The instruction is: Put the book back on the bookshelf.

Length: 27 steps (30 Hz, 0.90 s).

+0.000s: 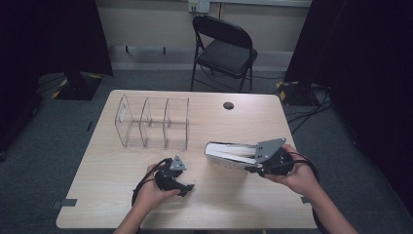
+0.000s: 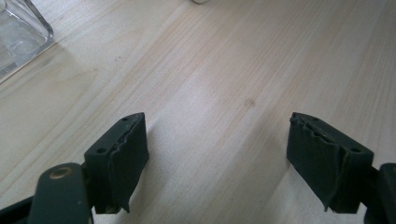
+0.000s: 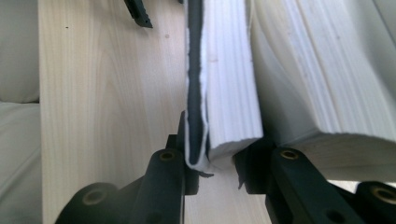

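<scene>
A thick book [image 1: 228, 154] with white pages and a dark cover lies near the table's right front, fanned partly open. My right gripper [image 1: 251, 165] comes at it from the right and is shut on the book's dark cover and a wad of pages [image 3: 219, 93]. The rest of the pages [image 3: 327, 70] bulge free beside the outer jaw of my right gripper [image 3: 217, 161]. My left gripper [image 1: 184, 187] rests low over the table's front middle, left of the book. In the left gripper view my left gripper [image 2: 217, 149] is open, with bare wood between its jaws.
A clear plastic organiser [image 1: 153, 122] with three compartments stands on the light wooden table [image 1: 112, 195] at the back left; its corner [image 2: 18, 37] appears in the left gripper view. A small black disc [image 1: 228, 105] lies near the far edge. A folding chair [image 1: 224, 46] stands behind the table.
</scene>
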Tool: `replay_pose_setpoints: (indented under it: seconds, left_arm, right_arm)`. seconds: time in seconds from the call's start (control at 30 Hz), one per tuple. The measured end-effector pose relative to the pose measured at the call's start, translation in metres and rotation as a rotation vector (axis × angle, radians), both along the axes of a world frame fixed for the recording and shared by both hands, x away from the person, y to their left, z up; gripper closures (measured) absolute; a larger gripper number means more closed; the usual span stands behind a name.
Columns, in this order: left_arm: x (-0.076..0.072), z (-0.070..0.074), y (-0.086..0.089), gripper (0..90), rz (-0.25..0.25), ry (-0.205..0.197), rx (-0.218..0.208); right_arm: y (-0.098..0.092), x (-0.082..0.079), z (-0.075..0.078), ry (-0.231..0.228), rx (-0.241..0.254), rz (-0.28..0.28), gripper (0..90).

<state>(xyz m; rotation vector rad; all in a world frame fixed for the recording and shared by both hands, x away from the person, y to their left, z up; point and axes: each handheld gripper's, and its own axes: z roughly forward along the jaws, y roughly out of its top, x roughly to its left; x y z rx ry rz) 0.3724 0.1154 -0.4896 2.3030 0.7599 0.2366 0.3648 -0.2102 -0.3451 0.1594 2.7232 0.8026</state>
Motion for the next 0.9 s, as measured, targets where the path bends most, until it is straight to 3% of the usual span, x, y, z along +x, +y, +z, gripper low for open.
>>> replay_pose_setpoints:
  seconds: [0.2, 0.7, 0.9]
  left_arm:
    - [-0.001, 0.000, -0.001, 21.7, 0.002, 0.004, -0.006]
    - [-0.002, 0.001, -0.003, 21.5, -0.011, 0.013, 0.005]
    - [-0.003, 0.001, -0.005, 21.4, -0.016, 0.012, 0.007]
  right_arm:
    - [0.000, 0.005, 0.006, 0.027, -0.017, -0.006, 74.7]
    - [-0.002, 0.005, 0.010, 0.090, 0.006, 0.044, 75.1]
    - [0.000, 0.009, 0.013, 0.109, -0.022, 0.033, 75.5]
